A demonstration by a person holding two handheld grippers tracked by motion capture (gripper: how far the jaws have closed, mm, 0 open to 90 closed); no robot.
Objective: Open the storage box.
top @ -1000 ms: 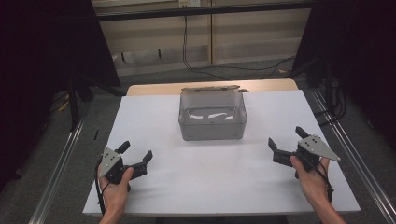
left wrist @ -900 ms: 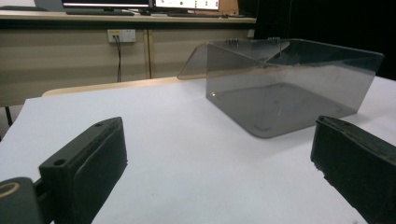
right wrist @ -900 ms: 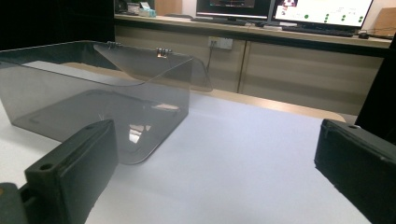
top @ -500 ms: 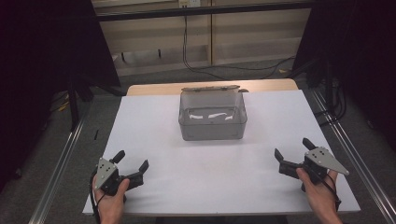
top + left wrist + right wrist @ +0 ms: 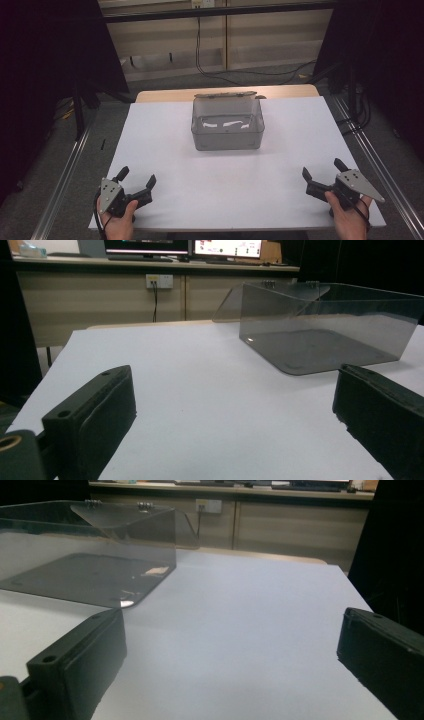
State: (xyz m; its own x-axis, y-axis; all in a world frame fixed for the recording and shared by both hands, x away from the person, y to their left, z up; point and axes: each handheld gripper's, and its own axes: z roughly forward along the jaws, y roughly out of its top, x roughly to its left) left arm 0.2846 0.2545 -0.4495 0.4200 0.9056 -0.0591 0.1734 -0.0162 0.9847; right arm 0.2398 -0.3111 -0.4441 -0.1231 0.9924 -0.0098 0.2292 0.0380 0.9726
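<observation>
White table [image 5: 165, 130], bare apart from a clear plastic box [image 5: 227, 127] at far centre, lid tipped back, apparently empty. Left gripper [image 5: 136, 181] near-left, right gripper [image 5: 323, 171] near-right; both spread wide, holding nothing, well apart from the box. Judged an idle or ready step. Next move calls for reaching forward; path unobstructed.

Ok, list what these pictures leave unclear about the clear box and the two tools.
- Clear box, high view: glare on the floor hides whether anything lies inside.
- Box's right end, left gripper view: cut off by the frame edge.
- Box's left part, right gripper view: cut off by the frame edge.
- Left tool, right tool: both open, empty.
</observation>
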